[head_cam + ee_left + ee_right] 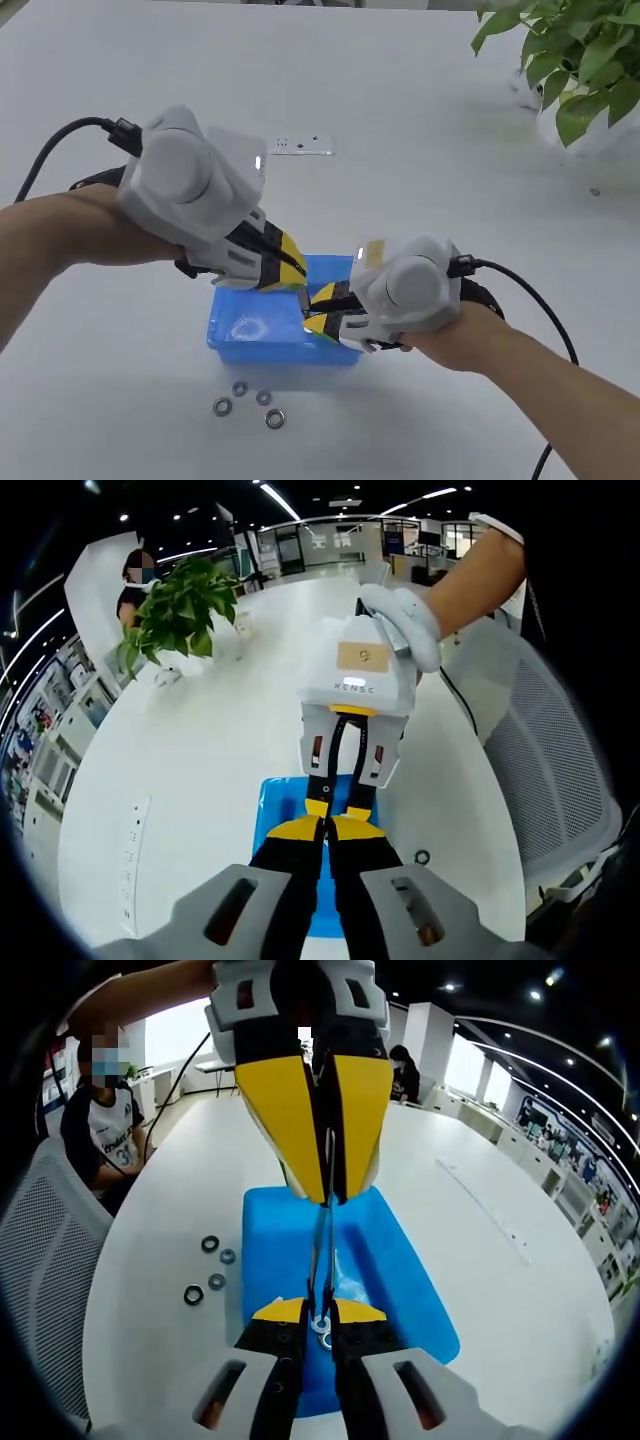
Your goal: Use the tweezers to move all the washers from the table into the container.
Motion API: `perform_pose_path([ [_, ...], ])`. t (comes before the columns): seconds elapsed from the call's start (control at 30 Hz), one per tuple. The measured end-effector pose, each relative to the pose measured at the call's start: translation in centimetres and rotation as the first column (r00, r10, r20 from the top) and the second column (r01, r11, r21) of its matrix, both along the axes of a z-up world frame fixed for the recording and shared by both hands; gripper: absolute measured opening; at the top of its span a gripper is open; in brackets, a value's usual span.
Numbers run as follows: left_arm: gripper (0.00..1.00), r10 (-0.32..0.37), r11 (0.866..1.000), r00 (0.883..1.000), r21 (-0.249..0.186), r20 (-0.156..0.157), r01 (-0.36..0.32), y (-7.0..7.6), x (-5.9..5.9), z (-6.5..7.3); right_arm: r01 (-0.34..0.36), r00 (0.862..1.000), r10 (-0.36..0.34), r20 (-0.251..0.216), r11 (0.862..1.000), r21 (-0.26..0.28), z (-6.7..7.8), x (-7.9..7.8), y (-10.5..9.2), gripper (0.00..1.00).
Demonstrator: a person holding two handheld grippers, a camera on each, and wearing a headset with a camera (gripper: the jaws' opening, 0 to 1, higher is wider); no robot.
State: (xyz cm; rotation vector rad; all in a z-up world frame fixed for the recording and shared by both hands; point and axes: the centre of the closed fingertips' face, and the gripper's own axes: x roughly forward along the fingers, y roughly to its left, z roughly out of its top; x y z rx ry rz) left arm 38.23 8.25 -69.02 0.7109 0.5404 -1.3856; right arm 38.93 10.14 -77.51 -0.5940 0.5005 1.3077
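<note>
A blue container [228,338] sits on the white table, with several silver and dark washers [263,397] loose on the table in front of it. Above the container my left gripper [295,270] and right gripper [318,308] meet tip to tip. In the right gripper view, thin metal tweezers [322,1230] run from the shut left gripper [327,1188] down into the shut right gripper [320,1315]. A small silvery ring [322,1325] shows at those tips; I cannot tell what holds it. The loose washers [212,1270] lie left of the container [400,1280].
A potted plant [580,60] stands at the far right, and a white power strip [300,146] lies beyond the container. A mesh chair [40,1260] and a seated person [100,1130] are at the table's side. One ring [422,857] lies on the table beside the container [275,810].
</note>
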Motion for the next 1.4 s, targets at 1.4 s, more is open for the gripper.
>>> perform_pose_path([
  [1.4, 0.06, 0.02, 1.0, 0.999, 0.0, 0.028, -0.02, 1.9, -5.6, 3.3, -0.066, 0.996, 0.066, 0.063, 0.998, 0.0, 3.5, -5.6, 1.9, 0.1],
])
